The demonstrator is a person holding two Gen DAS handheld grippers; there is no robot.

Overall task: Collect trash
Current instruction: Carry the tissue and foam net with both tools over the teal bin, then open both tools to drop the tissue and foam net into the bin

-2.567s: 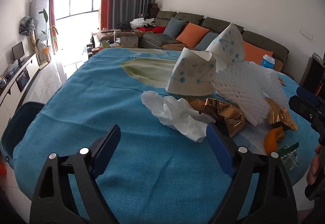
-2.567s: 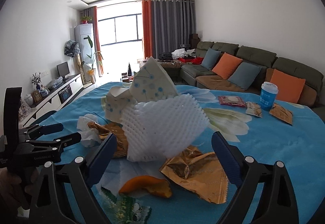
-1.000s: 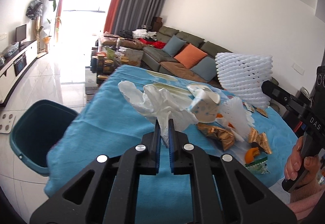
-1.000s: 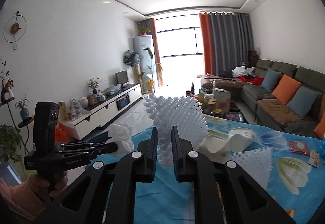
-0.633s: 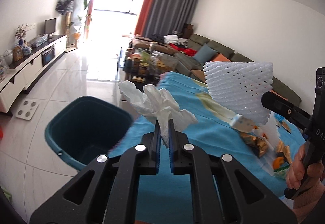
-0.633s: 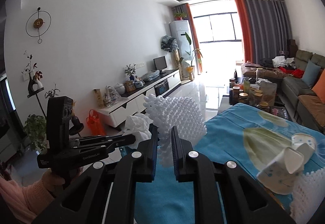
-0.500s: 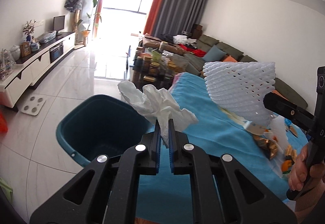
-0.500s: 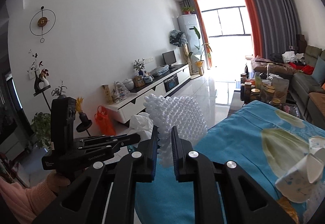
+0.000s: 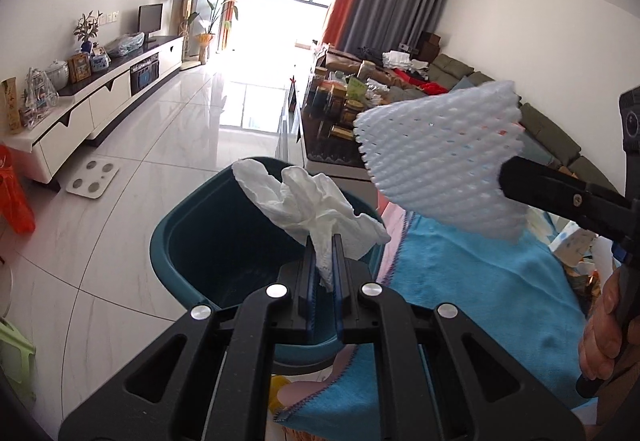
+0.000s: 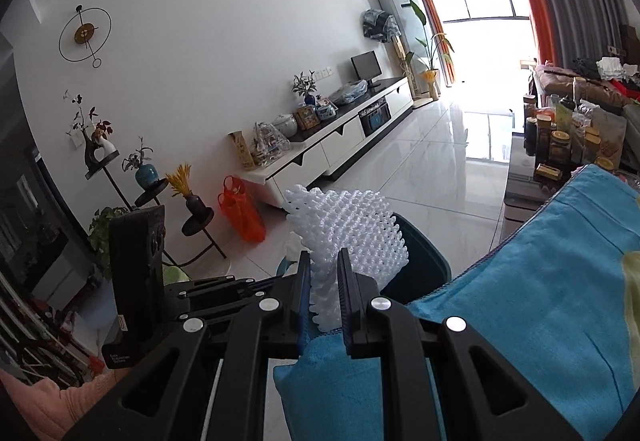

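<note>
Trash held over a teal bin beside the blue-covered tabletop.
Crumpled white tissue [image 9: 308, 203] is clamped in the left gripper [image 9: 323, 273] fingers above the bin [image 9: 188, 261]; white foam netting [image 10: 352, 237] is clamped in the right gripper [image 10: 324, 281] fingers, near the tabletop [image 10: 560, 281] edge.

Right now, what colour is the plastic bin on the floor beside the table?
Dark teal plastic bin; clearest in the left wrist view.

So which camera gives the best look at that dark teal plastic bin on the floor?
The left wrist view: the teal bin shows its open mouth and inside. The right wrist view catches only a rim section behind the white foam net.
</note>
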